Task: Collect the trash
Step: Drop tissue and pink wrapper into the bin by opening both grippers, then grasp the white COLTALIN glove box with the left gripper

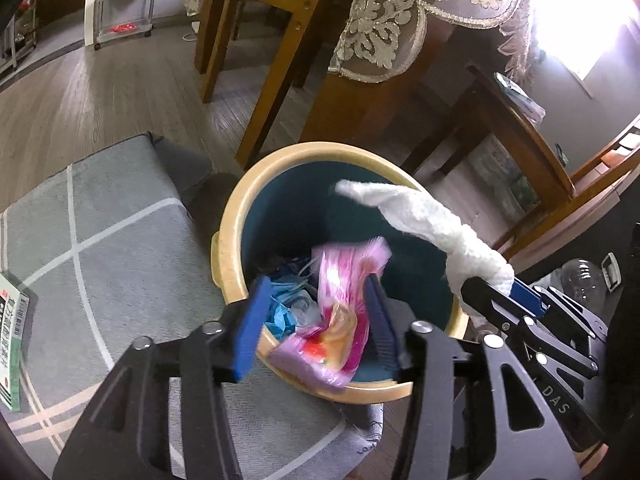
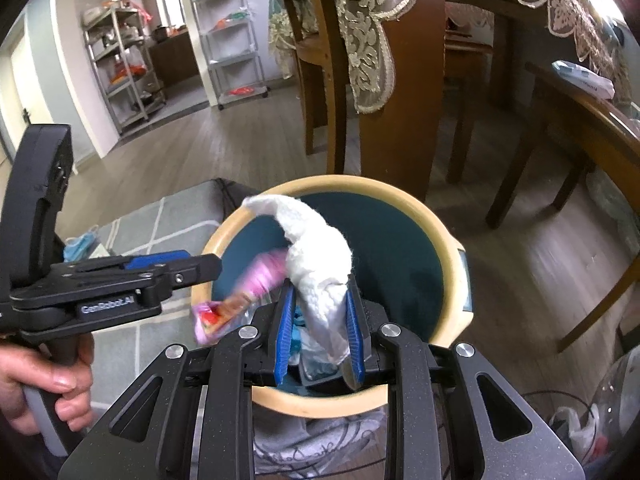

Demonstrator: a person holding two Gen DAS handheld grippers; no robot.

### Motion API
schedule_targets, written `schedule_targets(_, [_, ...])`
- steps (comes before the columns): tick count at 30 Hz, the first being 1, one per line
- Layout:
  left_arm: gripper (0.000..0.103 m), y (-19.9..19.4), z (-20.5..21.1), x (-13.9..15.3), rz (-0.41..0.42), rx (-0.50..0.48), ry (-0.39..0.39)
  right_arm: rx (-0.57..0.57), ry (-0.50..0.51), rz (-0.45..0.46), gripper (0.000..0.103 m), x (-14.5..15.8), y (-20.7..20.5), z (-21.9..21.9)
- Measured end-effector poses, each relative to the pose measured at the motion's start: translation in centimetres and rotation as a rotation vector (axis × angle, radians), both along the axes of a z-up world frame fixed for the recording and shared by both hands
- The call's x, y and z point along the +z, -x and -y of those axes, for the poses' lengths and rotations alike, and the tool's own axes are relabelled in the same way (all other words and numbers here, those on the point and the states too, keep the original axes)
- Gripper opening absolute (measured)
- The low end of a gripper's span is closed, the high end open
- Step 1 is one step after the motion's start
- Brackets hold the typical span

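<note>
Both grippers hang over the round bin [image 1: 232, 240], which stands on the wood-plank floor [image 1: 100, 92] at the corner of a grey rug [image 1: 120, 220] crossed with pale lines. The bin has a light wooden rim and a dark teal inside, with blue and clear scraps already lying at the bottom.

The left gripper [image 1: 316, 324] has its jaws about half apart. A pink snack wrapper [image 1: 340, 300] sits between the blue pads, blurred, one end draped over the bin's near rim; no pad presses on it. In the right wrist view a hand [image 2: 44, 380] grips that tool's handle.

The right gripper [image 2: 320, 332] is nearly closed, pinching a crumpled white paper towel [image 2: 316, 252] that arches up over the bin's opening.

Behind the bin stand wooden chair legs [image 1: 276, 60] and a table draped with a lace-edged cloth [image 1: 384, 28]. Metal shelving [image 2: 116, 68] lines the far wall. A blue face mask [image 2: 80, 246] lies on the rug's far edge.
</note>
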State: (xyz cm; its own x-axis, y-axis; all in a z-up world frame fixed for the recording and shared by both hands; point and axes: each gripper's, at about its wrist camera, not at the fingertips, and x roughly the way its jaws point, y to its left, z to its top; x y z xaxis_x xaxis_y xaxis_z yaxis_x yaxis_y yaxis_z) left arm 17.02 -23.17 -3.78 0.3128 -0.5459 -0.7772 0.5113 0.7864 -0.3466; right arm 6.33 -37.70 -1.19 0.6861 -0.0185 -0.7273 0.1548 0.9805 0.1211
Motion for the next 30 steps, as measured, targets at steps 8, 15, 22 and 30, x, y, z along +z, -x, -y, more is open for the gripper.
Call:
schedule_targets(8, [0.061, -0.6, -2.8, 0.2, 0.015, 0.051, -0.01, -0.002, -0.001, -0.04, 0.029, -0.9, -0.6, 0.1])
schedule_targets(15, [0.071, -1.3, -7.3, 0.6, 0.043, 0.132, -0.031, -0.008, -0.015, -0.047, 0.039, -1.2, -0.7, 0.1])
schedule_targets(22, [0.076, -1.7, -12.8, 0.8, 0.064, 0.228, -0.059, 0.013, -0.035, -0.024, 0.053, -1.1, -0.9, -1.1])
schedule_targets(30, [0.088, -1.7, -18.9, 0.7, 0.092, 0.324, -0.115, 0.066, -0.042, -0.019, 0.062, -1.0, -1.4, -3.4])
